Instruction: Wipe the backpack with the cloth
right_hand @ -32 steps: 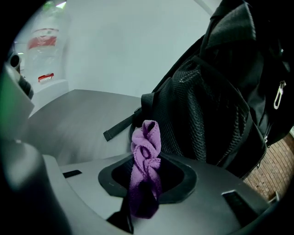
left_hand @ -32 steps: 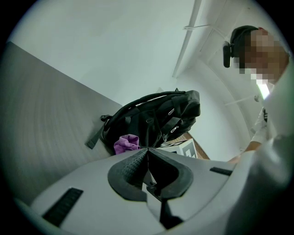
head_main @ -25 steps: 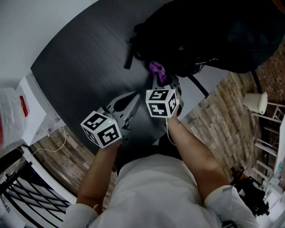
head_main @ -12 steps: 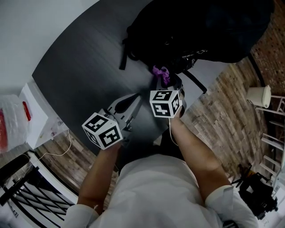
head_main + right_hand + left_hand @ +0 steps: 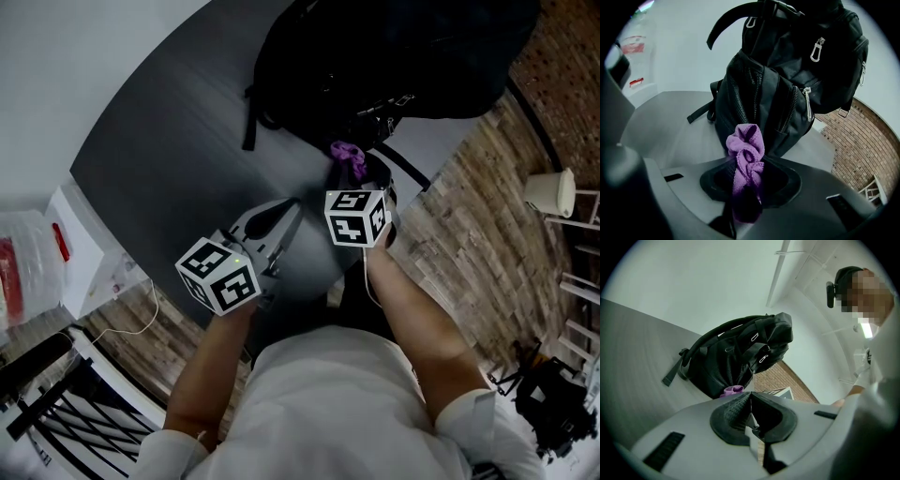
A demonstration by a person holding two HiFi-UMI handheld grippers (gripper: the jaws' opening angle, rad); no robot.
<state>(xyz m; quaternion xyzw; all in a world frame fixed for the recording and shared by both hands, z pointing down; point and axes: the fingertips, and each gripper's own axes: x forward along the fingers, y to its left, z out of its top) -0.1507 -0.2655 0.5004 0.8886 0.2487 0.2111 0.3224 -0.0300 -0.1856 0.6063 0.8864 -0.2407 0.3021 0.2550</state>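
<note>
My right hand-held gripper (image 5: 749,180) is clamped on the purple cloth (image 5: 746,143). The cloth bunches up out of the jaws toward twelve o'clock, right at the lower front of the black backpack (image 5: 787,70), though I cannot tell whether it touches the fabric. The backpack sits on the dark grey desk (image 5: 169,131), at about one o'clock from my hands in the head view. Metal zip pulls hang on its front and a loose strap (image 5: 248,127) trails on the desk at its nine o'clock side. My left hand-held gripper (image 5: 751,397) has its jaws pressed together with nothing between them. It hangs over the desk at about eight o'clock from the right one, apart from the backpack and pointing toward it. Past the desk edge, at about three o'clock from my hands, there is brick-patterned floor (image 5: 469,234)
</note>
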